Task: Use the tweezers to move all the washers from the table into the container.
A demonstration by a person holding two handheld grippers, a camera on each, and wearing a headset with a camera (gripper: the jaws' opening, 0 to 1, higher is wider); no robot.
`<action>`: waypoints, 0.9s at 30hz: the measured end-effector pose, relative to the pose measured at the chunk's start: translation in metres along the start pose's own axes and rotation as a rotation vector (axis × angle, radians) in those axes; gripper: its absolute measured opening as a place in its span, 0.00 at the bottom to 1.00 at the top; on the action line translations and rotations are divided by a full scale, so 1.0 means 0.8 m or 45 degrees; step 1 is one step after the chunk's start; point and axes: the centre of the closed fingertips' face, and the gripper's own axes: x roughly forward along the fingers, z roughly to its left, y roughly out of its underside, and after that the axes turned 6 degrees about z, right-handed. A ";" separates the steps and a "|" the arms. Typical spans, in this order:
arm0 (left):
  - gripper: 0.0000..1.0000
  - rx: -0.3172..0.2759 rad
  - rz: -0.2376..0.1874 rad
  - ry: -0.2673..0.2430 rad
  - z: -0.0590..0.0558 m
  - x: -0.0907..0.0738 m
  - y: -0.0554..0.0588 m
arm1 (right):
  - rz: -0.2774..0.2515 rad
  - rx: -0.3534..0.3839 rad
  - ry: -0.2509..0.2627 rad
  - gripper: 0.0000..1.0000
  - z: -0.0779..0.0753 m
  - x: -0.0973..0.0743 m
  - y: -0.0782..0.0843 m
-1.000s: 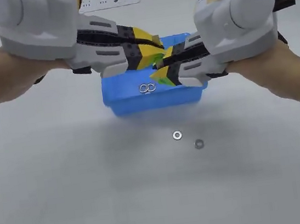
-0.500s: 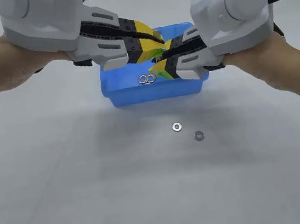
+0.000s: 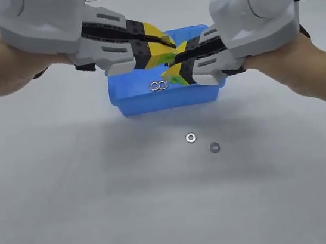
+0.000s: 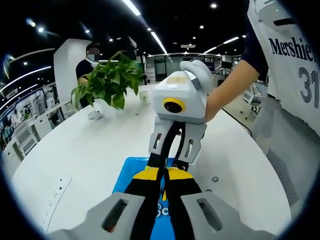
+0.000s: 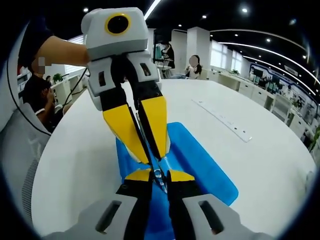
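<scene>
In the right gripper view, a thin pair of metal tweezers [image 5: 152, 161] is seen clamped between the yellow-tipped jaws of the left gripper [image 5: 150, 152], which are drawn almost together in the middle of the frame. The tweezers' tip reaches down into the narrow gap between the jaws of the right gripper [image 5: 159, 176] at the bottom centre. Whether those jaws press on the tweezers or merely flank them cannot be told. In the head view, the two grippers are brought tip to tip in the upper centre of the frame, the left gripper [image 3: 167, 42] from the upper left and the right gripper [image 3: 172, 75] from the upper right. Both are held over a shallow blue plastic rectangular container [image 3: 166, 102]. Two small silver metal washers [image 3: 158, 86] are seen lying side by side inside the container, touching each other. On the white table [image 3: 100, 196], just below the container, one bright washer [image 3: 190, 137] and one duller washer [image 3: 214, 147] are left lying near each other, apart from the grippers.
</scene>
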 end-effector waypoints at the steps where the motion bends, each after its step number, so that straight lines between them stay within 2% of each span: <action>1: 0.07 0.009 -0.001 0.003 -0.002 -0.001 -0.002 | -0.001 -0.005 -0.001 0.12 0.002 -0.002 -0.002; 7: 0.07 0.060 -0.005 0.014 -0.013 -0.013 -0.022 | -0.025 -0.055 0.008 0.12 0.012 -0.022 -0.016; 8: 0.07 0.074 -0.005 0.016 -0.025 -0.018 -0.033 | -0.027 -0.059 0.009 0.12 0.013 -0.024 -0.017; 14: 0.07 0.088 -0.028 -0.003 -0.043 -0.030 -0.060 | -0.067 -0.094 0.008 0.11 0.029 -0.054 -0.034; 17: 0.07 0.079 -0.029 -0.013 -0.055 -0.033 -0.070 | -0.063 -0.116 -0.006 0.11 0.041 -0.063 -0.035; 22: 0.07 0.078 -0.034 -0.030 -0.085 -0.034 -0.082 | -0.060 -0.136 -0.024 0.11 0.068 -0.080 -0.034; 26: 0.07 0.058 -0.008 -0.019 -0.106 -0.032 -0.078 | -0.043 -0.145 -0.045 0.11 0.092 -0.083 -0.024; 27: 0.07 0.034 0.006 -0.002 -0.114 -0.031 -0.075 | -0.032 -0.153 -0.053 0.11 0.101 -0.083 -0.019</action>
